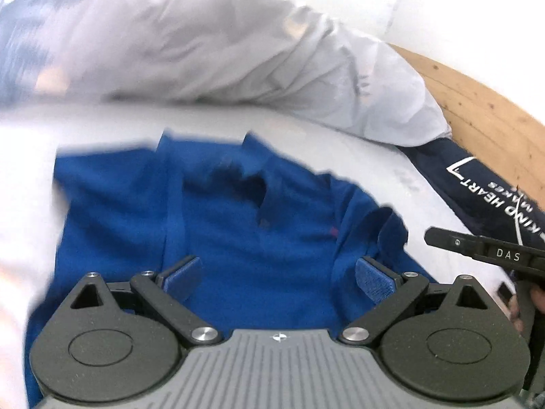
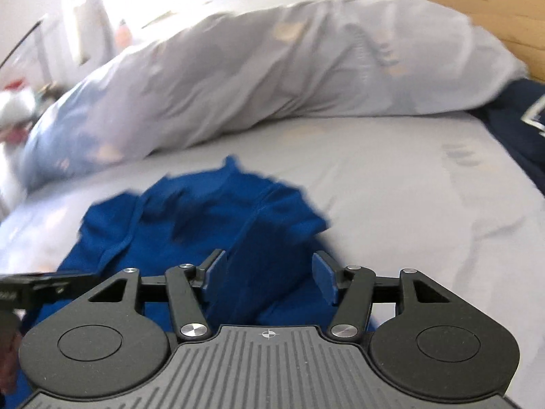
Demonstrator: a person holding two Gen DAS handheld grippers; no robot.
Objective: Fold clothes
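Observation:
A royal-blue polo shirt [image 1: 211, 204] lies on the pale bed sheet [image 1: 357, 150], collar toward the pillow. My left gripper [image 1: 277, 281] is open over the shirt's lower body, blue pads wide apart, nothing between them. In the right wrist view the same shirt [image 2: 190, 225] is rumpled, with a sleeve fold rising between the pads. My right gripper [image 2: 269, 276] is open around that fold without pinching it. The right gripper's black body [image 1: 483, 252] shows at the left view's right edge, with fingers of a hand below it.
A large white pillow [image 1: 238, 54] lies across the bed behind the shirt. A navy garment with white lettering [image 1: 483, 184] sits at the right by the wooden headboard [image 1: 477, 102]. Bare sheet [image 2: 391, 187] stretches right of the shirt.

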